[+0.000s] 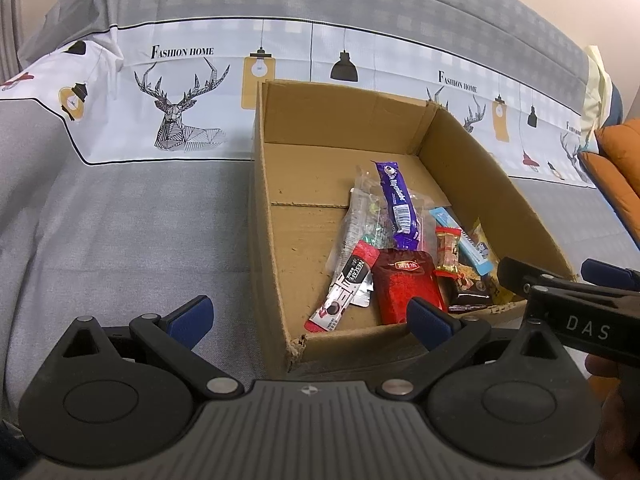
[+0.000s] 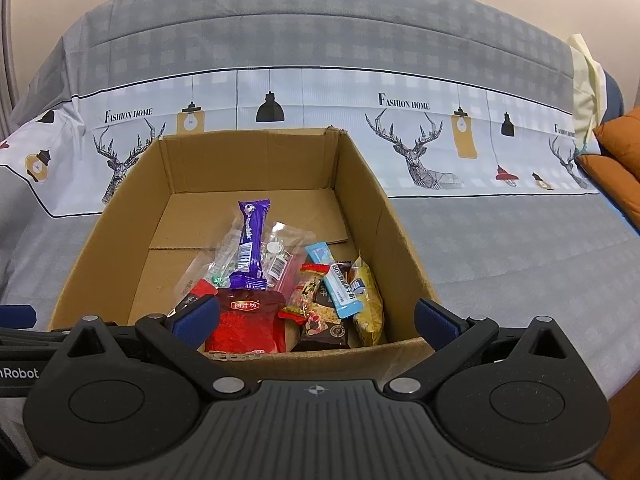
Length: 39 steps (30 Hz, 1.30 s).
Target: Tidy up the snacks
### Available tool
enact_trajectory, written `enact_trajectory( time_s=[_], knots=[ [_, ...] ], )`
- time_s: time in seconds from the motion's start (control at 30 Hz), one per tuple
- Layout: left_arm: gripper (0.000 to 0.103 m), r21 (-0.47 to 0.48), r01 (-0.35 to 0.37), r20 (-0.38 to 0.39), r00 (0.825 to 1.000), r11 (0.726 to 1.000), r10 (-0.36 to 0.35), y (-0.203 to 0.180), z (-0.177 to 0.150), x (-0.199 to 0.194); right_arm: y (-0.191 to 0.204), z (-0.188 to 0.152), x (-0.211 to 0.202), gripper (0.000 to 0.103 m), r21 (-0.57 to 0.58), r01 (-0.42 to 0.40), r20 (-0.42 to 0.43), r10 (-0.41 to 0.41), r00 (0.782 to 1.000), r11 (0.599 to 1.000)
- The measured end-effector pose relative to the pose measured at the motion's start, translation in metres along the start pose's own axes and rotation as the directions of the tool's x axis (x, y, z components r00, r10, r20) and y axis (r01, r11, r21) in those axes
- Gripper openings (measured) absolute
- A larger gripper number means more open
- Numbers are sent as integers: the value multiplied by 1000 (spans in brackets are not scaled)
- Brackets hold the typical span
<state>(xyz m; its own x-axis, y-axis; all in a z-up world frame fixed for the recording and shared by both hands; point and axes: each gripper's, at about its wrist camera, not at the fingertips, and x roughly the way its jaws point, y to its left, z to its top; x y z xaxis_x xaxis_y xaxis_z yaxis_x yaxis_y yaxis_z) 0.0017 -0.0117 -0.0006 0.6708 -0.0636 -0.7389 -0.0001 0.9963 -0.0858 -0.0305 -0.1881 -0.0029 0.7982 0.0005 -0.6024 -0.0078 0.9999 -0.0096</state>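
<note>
An open cardboard box (image 1: 276, 216) (image 2: 120, 216) sits on a grey sofa cover. Several snacks lie at its near end: a purple bar (image 1: 396, 204) (image 2: 251, 248), a red pouch (image 1: 408, 286) (image 2: 246, 322), a Nescafe stick (image 1: 340, 292), clear packets (image 2: 280, 256), a light blue bar (image 1: 470, 244) (image 2: 334, 280) and a yellow pack (image 2: 368, 300). My left gripper (image 1: 308, 316) is open and empty, hovering over the box's near left corner. My right gripper (image 2: 316, 320) is open and empty above the box's near wall; it also shows in the left wrist view (image 1: 560, 284).
The sofa cover (image 2: 500, 248) has a white band printed with deer and lamps along the backrest. An orange cushion (image 1: 620, 152) (image 2: 620, 160) lies at the far right. A pale yellow cloth (image 2: 584, 80) hangs over the backrest's right end.
</note>
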Motion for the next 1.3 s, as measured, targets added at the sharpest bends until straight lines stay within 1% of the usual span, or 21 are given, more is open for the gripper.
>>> enact_trajectory(
  time_s=[1.3],
  knots=[
    [103, 4, 10, 6, 1000, 1000, -10, -2, 2, 2, -1, 0, -1, 103, 2, 13, 0, -13, 1000, 1000]
  ],
)
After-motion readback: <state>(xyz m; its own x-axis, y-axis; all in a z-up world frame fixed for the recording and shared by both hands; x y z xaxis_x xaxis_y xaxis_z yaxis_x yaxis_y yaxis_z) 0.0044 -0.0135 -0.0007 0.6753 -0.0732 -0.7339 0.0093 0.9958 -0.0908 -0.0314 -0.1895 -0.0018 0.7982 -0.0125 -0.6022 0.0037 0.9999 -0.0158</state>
